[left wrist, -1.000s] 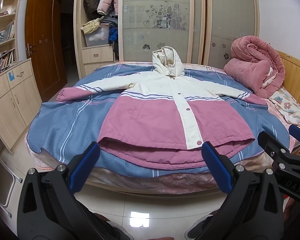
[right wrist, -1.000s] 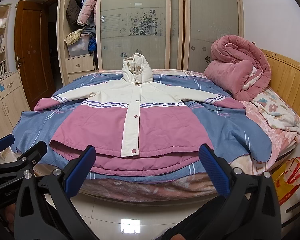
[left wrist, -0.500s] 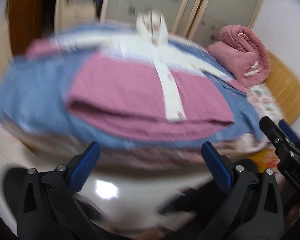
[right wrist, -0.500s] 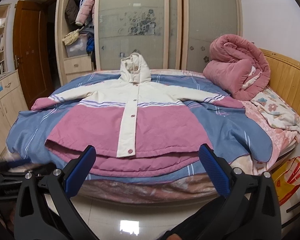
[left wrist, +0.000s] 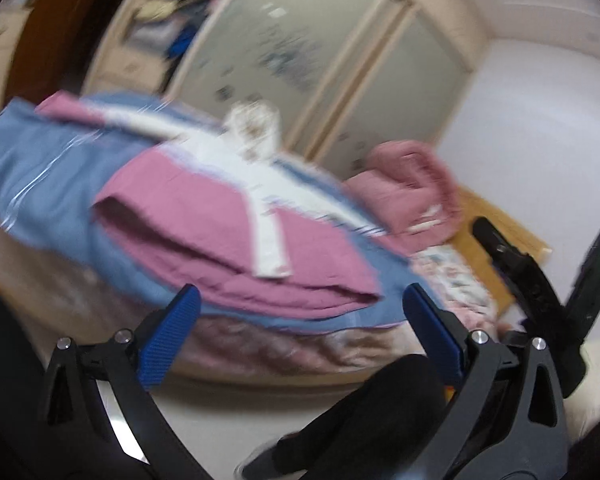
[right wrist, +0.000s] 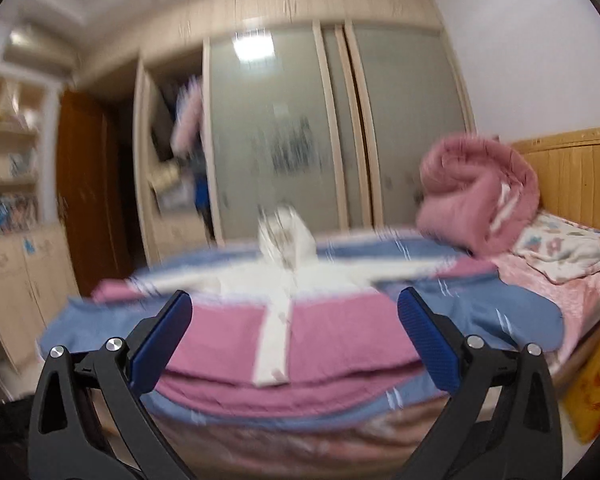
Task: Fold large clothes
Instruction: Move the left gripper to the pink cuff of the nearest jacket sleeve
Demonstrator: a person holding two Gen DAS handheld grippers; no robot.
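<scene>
Scene: a bedroom, both views smeared by motion blur.
Jacket: a hooded jacket, pink below and cream above, lies spread flat, front side up, on the bed. Its sleeves stretch out to either side, its hood points toward the wardrobe, and its hem sits at the near edge of the bed.
Bedding: a blue striped cover lies under the jacket. A rolled pink quilt rests near the wooden headboard, apart from the jacket.
Left gripper: the left gripper hangs in the air in front of the bed, tilted, with its blue-padded jaws spread wide and nothing between them. It touches no cloth.
Right gripper: the right gripper hangs in front of the hem, jaws spread wide and holding nothing. In the left view it appears at the right edge as a dark frame.
Person: a dark-clad leg shows low in the left view, above a pale glossy floor.
</scene>
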